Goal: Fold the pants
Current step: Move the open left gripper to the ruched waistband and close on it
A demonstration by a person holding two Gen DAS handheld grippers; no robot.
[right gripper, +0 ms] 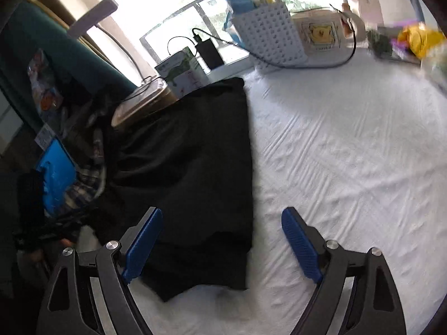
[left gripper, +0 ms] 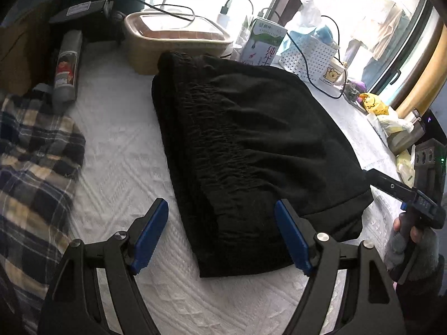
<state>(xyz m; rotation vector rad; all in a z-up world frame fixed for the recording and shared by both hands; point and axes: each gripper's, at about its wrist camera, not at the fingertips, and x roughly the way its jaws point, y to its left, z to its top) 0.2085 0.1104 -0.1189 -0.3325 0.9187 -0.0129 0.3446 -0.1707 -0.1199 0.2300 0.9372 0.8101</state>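
Black pants (left gripper: 251, 145) lie folded in a thick stack on the white bedsheet (left gripper: 117, 150), elastic waistband on the left side. My left gripper (left gripper: 222, 234) is open and empty, its blue pads just above the stack's near end. The right gripper shows at the right edge of the left wrist view (left gripper: 391, 187), held by a gloved hand. In the right wrist view the pants (right gripper: 190, 173) lie left of centre. My right gripper (right gripper: 222, 245) is open and empty, over the stack's near right corner.
A plaid cloth (left gripper: 33, 167) lies at the left. A grey bottle (left gripper: 65, 68), a beige basket (left gripper: 173, 42), a milk carton (left gripper: 264, 44), a white perforated basket (left gripper: 307, 53), a mug (left gripper: 333, 74) and cables line the far side. White sheet (right gripper: 349, 153) stretches right of the pants.
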